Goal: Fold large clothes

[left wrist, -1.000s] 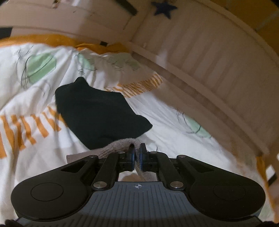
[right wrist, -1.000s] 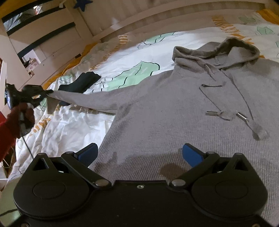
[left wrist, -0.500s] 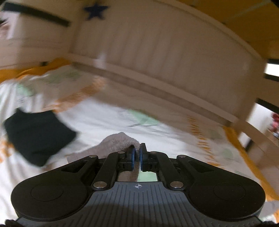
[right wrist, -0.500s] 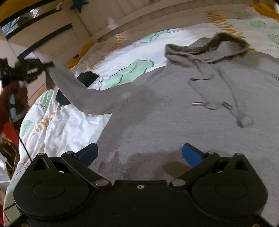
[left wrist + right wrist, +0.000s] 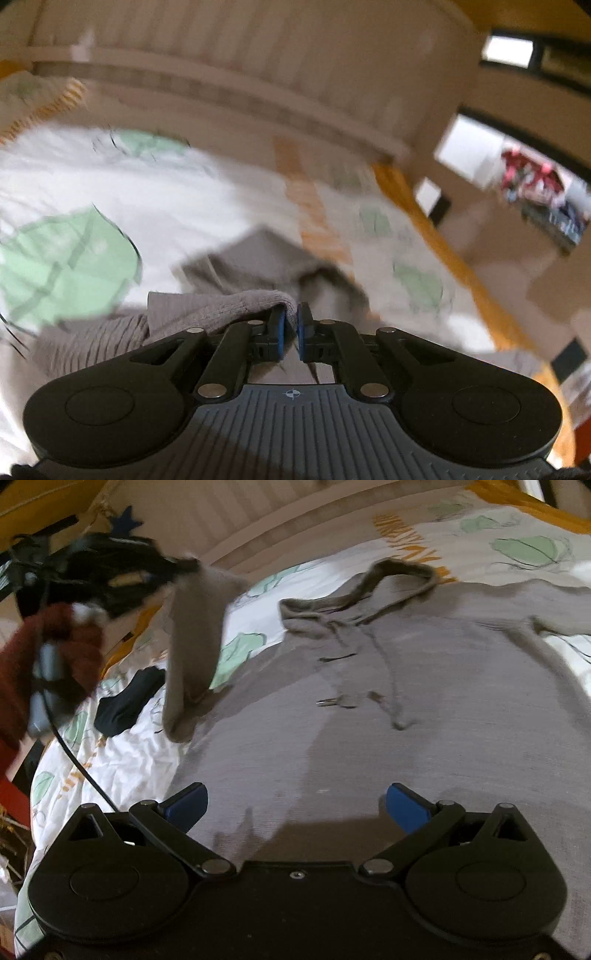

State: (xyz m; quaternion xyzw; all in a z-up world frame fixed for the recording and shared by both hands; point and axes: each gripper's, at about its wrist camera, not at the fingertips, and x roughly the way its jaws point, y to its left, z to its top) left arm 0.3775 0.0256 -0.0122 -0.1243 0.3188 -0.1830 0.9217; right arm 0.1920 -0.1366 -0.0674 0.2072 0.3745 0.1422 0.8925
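Grey hoodie on the bed, one sleeve lifted by the left gripper.

The grey hoodie (image 5: 424, 709) lies face up and spread flat on the patterned bedsheet (image 5: 122, 771), hood toward the white slatted bed frame (image 5: 258, 513). The left gripper (image 5: 289, 326) has the sleeve (image 5: 192, 638) by its cuff; its blue pads are nearly together and just starting to part, with the cuff's edge draped over the left pad and lying between them. In the right wrist view that sleeve hangs raised above the hoodie's shoulder, held by a hand in a red sleeve (image 5: 40, 657). The right gripper (image 5: 295, 805) hovers over the hoodie's lower body, jaws spread wide with nothing between them. A dark folded garment (image 5: 129, 701) lies on the sheet beside the hoodie.
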